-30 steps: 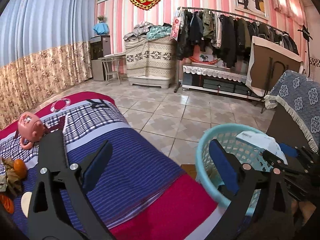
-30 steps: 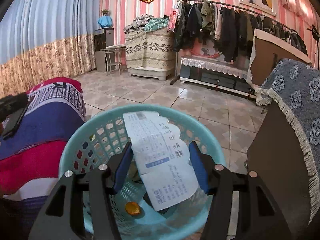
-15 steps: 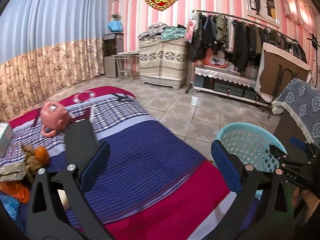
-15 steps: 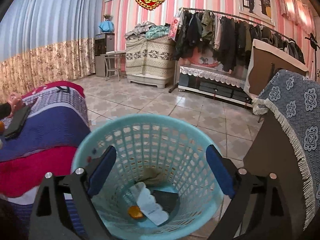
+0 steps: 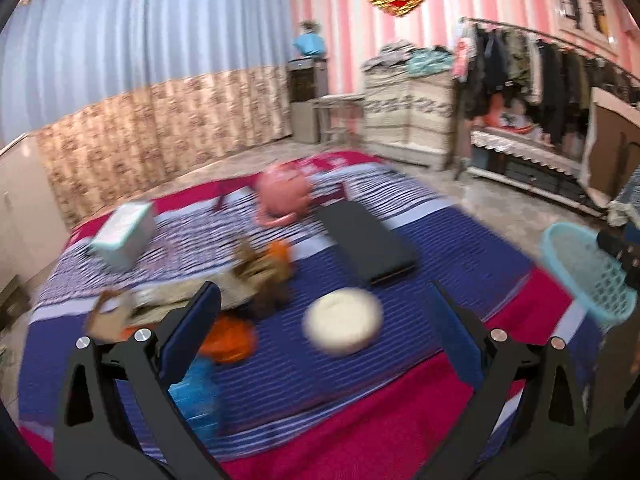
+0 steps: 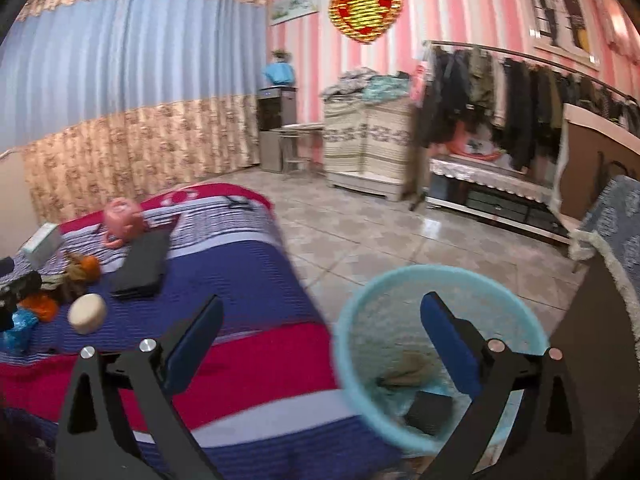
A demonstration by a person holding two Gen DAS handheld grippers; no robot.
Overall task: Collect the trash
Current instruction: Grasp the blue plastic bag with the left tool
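Right hand-held gripper (image 6: pixel 320 344) has just been opening and hangs released and empty beside the basket (image 6: pixel 352 320), paper dropped inside. Left hand-held gripper (image 5: pixel 324 332), spread wide and empty, faces the bed (image 5: pixel 460 264) where more litter (image 5: pixel 256 272) waits, likely next.

No text, label or number could be read; the red heart ornament (image 6: pixel 366 10) was too blurred.
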